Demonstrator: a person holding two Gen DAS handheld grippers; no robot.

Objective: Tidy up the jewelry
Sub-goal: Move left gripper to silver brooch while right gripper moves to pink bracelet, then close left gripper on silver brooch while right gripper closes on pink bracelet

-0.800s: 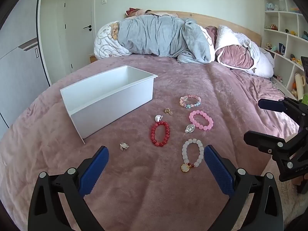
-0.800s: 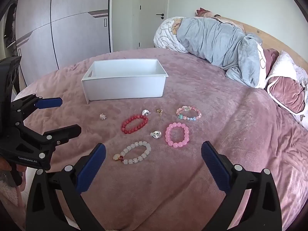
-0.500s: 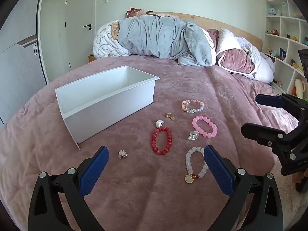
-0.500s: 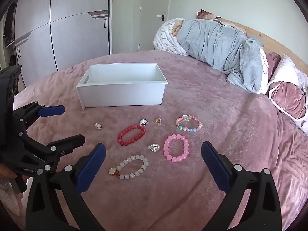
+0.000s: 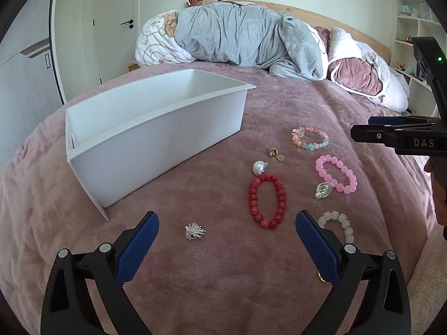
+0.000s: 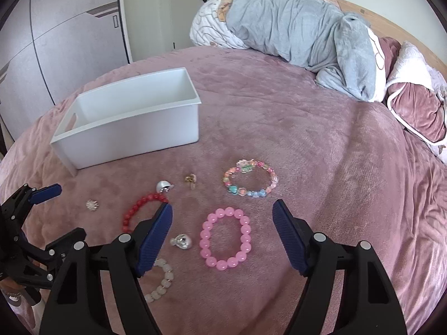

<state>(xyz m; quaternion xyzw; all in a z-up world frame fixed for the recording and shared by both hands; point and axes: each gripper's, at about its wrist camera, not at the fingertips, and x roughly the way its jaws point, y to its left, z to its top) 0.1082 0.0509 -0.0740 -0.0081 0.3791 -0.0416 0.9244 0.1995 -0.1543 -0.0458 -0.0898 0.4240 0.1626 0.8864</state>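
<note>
We see the right gripper (image 6: pixel 222 233), jaws spread and empty, framing the pink bracelet (image 6: pixel 225 237) lying flat mid-bed (image 6: pixel 321 145); the left gripper (image 5: pixel 226 247), also spread, stands farther off.

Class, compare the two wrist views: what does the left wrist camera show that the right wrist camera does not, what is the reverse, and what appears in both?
Only the left wrist view shows the wall shelves at the right edge. Only the right wrist view shows the handle slot in the white bin's end wall. Both show the white bin, red bracelet, pink bracelet, multicolour bracelet, and both open claws: left claw, right claw.
</note>
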